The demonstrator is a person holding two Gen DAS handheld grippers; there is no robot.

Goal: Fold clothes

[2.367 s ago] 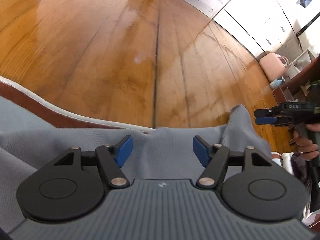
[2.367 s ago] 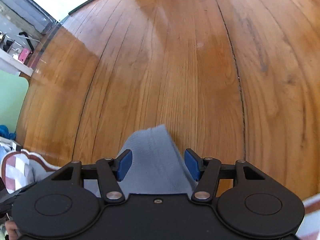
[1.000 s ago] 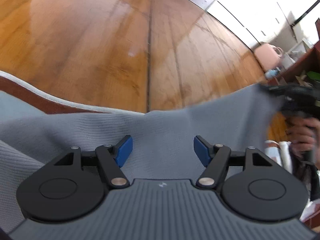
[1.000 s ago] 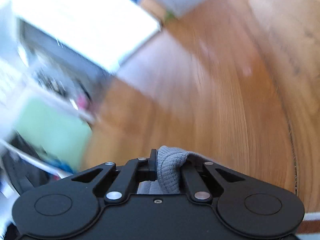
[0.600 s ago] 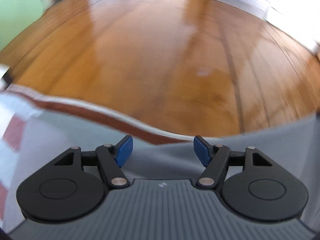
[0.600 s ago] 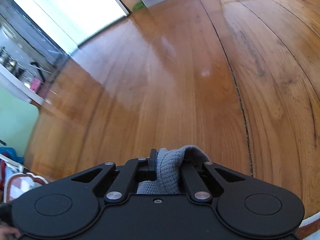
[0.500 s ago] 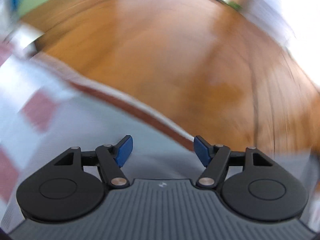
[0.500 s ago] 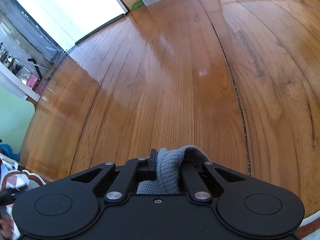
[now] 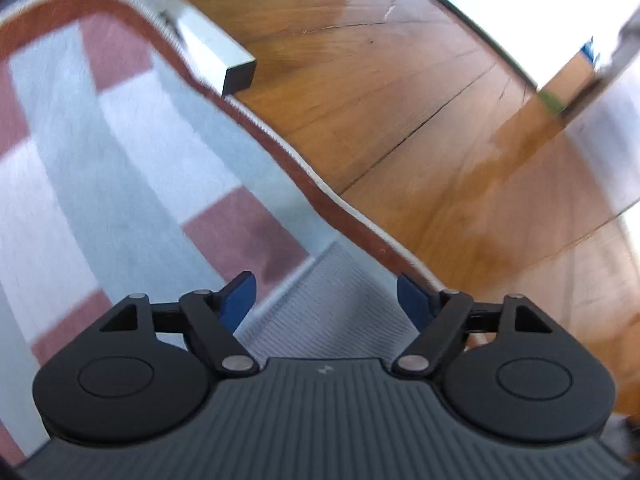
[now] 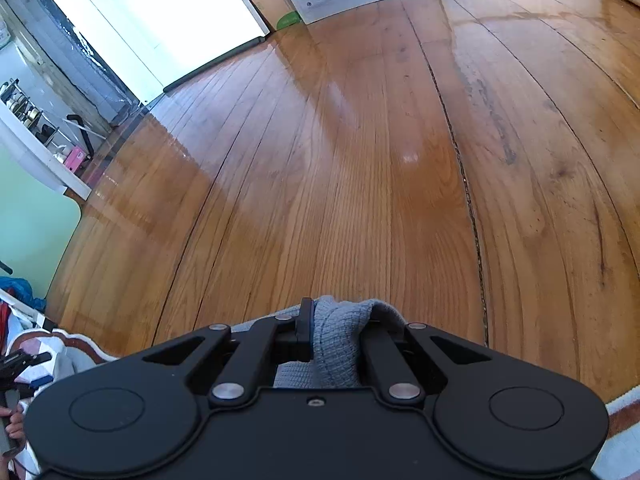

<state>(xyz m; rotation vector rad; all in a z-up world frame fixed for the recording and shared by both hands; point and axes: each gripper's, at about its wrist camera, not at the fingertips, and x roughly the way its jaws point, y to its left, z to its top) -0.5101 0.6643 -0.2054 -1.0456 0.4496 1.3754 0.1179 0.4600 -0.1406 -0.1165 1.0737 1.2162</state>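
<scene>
Two tongs share one grey knit garment (image 10: 338, 344). The right tongs (image 10: 336, 338) are clenched on a bunched corner of it, which puckers up between the pads and hides them; that grip likely serves as the anchor, keeping one end taut above the wooden floor (image 10: 360, 180) while the other end is sorted out. The left tongs (image 9: 326, 294) stand released, their jaws having just been opening wider, blue pads (image 9: 240, 292) well apart with nothing pressed between them. Directly below and between those pads lies a flat ribbed stretch of the garment on the checked red-and-white rug (image 9: 120, 140), close to the rug's brown border. Judging by the pale hem line, the cloth's long edge runs diagonally away from the left tongs, toward the rug's border ahead and to the right. The open left tongs seem poised to take a new hold for the next fold.
</scene>
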